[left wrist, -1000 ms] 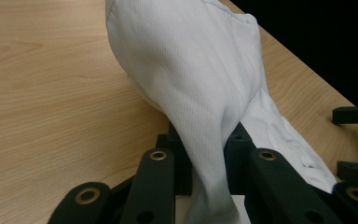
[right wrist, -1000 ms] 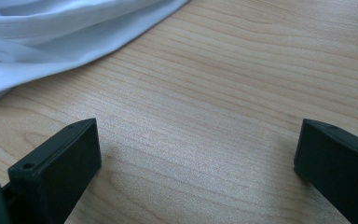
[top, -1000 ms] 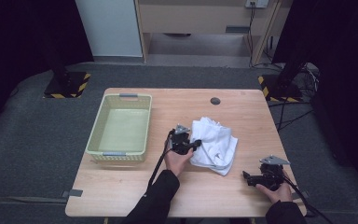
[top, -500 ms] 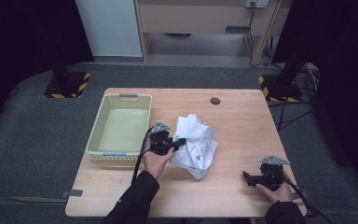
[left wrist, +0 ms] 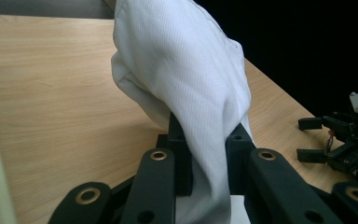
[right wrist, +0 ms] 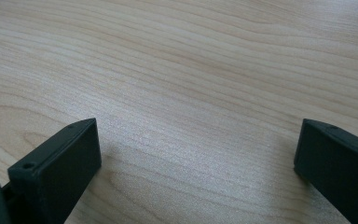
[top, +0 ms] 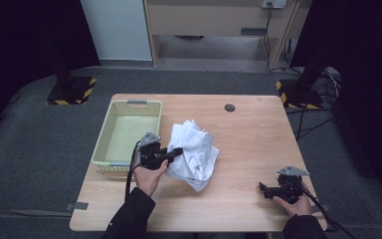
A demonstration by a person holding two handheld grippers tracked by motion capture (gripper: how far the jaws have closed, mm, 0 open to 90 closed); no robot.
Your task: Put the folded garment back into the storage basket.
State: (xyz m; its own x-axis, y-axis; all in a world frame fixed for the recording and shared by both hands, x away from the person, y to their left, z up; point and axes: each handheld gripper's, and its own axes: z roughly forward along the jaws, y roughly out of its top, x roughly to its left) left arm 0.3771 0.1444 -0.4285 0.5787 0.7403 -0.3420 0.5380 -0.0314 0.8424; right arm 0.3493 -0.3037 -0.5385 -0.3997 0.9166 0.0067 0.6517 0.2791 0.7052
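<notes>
White cloth: one, crumpled and bunched, on the table near the middle, just right of the basket; in the left gripper view it rises as a ribbed white fold out of the jaws; its left edge is pinched and lifted, the rest trails down onto the wood.

Table: one, pale wood, rectangular; the largest thing here; it carries the basket, the cloth and both hands; bare grain under the right gripper.

Basket: one, pale yellow-green plastic, rectangular, with two grey handles, one at the far end and one at the near end; it stands on the left part of the table; nothing lies in it that I can see; the cloth is just beside its right wall; whether they touch I cannot tell.

Left gripper: one, held in the person's left hand; jaws clamped together on the cloth's edge, fabric squeezed between the two black pads; it sits between basket and cloth, pointing right, raised off the table top.

Right gripper: one, in the right hand at the near right corner of the table, well apart from the cloth; jaws spread wide with only bare wood between them; it lies low over the table and points left.

Dark round disc: one, small, set in the table near its far edge; well apart from everything else.
</notes>
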